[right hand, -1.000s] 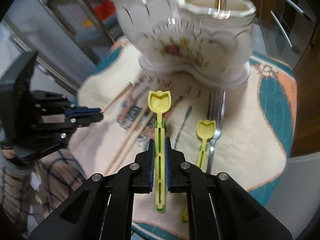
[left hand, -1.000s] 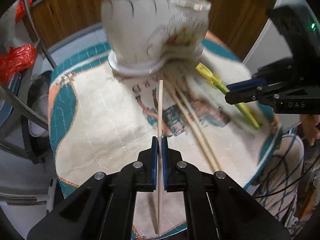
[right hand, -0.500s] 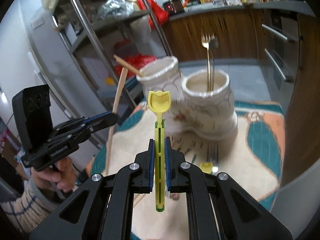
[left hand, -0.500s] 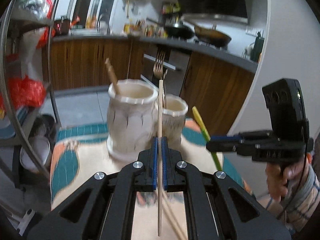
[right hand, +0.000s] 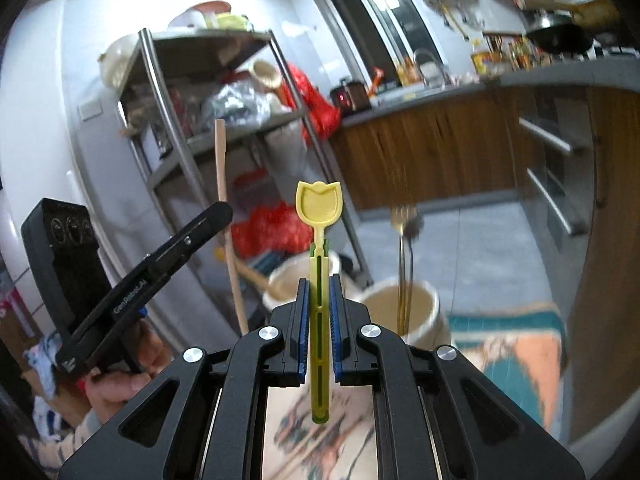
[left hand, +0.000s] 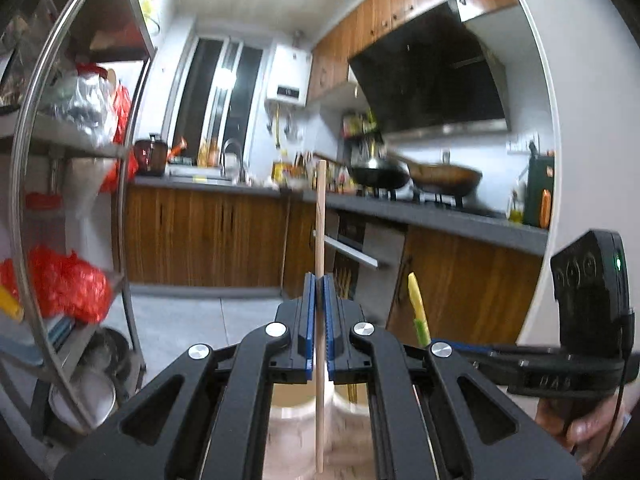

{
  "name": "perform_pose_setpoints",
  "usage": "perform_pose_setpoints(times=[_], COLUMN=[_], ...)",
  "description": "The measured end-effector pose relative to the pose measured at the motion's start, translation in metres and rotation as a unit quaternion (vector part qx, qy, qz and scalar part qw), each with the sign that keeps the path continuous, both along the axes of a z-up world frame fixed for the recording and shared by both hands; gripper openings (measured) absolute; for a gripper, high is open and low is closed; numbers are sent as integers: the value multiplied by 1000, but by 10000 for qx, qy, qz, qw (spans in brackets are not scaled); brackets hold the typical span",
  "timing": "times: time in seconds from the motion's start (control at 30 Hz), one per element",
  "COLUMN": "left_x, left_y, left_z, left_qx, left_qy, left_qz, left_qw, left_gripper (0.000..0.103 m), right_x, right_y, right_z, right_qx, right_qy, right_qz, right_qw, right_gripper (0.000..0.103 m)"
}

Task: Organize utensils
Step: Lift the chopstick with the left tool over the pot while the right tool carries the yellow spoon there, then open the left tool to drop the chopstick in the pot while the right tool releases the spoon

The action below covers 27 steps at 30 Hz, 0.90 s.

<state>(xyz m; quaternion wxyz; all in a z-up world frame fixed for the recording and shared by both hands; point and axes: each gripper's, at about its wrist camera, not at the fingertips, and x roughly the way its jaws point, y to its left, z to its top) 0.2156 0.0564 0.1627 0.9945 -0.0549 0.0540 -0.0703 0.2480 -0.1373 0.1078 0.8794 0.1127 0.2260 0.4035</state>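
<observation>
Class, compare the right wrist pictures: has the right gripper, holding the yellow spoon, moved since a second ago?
Yes. The right gripper, shut on the yellow spoon, has risen and tilted up: the ceramic utensil holder dropped from the top of the view to below the spoon's bowl.

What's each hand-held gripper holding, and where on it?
Left hand-held gripper: wooden chopstick, gripped below mid-length. Right hand-held gripper: yellow tulip spoon, gripped mid-handle.

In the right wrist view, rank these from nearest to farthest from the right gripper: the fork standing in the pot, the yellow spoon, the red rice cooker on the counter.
1. yellow spoon, clamped upright in the right gripper.
2. fork, just right of the gripper, standing in the right-hand pot.
3. red rice cooker, far back on the counter, upper middle.
</observation>
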Motion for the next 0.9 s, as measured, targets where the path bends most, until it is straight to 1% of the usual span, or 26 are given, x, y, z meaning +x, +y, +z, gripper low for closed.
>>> perform_pose_setpoints(times=[0.13,0.27,0.37,0.5,0.67,0.9], left_x=[15,22,25,27,29,37], left_y=[-1,-3,-6,-17,-33,-42], left_z=[6,9,5,-8,-24,-42], left_qx=[-18,-58,42,289,676,845], left_qy=[-328,-568,-754,-805,-804,-596], left_qz=[141,327,502,610,699,676], left_qw=[9994,9978,9959,9945,9920,9923], left_gripper=[4,4,4,4,4,4], right_x=[17,33,41,51,58,51], right_y=[3,9,10,11,19,28], right_z=[-1,-2,-5,-14,-31,-42], right_qx=[142,96,140,120,-88,-454], right_qy=[-148,-274,-312,-280,-220,-283], right_qz=[-38,-109,-220,-378,-487,-476], right_qw=[9998,9995,9992,9988,9985,9974], right_gripper=[11,10,11,11,11,11])
